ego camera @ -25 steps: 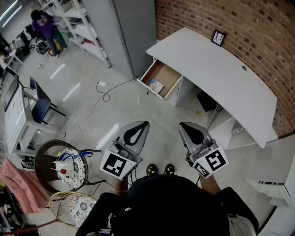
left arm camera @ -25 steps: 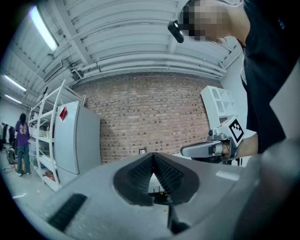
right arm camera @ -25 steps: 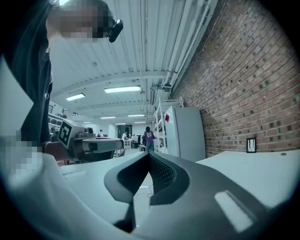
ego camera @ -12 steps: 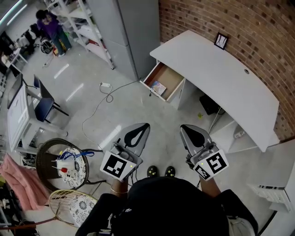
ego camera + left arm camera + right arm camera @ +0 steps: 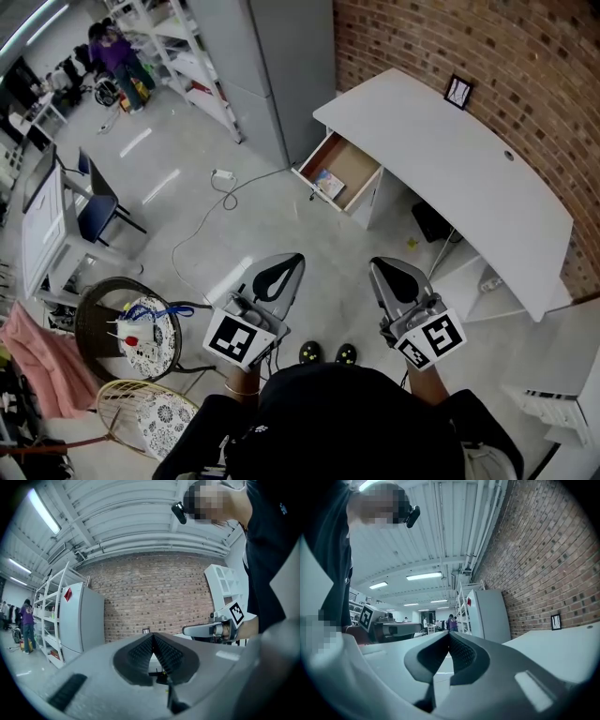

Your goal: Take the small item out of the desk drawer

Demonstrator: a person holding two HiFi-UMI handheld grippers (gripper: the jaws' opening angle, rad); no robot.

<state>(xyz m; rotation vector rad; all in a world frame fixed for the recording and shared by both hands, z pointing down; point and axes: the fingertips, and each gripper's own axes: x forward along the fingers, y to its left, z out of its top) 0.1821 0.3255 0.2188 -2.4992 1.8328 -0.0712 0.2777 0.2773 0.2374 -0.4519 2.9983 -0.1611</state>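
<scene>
Small item [image 5: 327, 182] lies in the open drawer [image 5: 359, 161] under the white surface [image 5: 450, 159] by the brick wall, well apart from both grippers. Left gripper [image 5: 293, 260] & right gripper [image 5: 377, 266] are held level in front of the person, fingers of each pressed together, nothing btwn them. Step in hand looks like the approach (nothing reached yet). Walk up to the drawer's open front and spread one gripper's fingers before reaching in. Come down over the item w/o knocking the drawer wall, then pinch it.
</scene>
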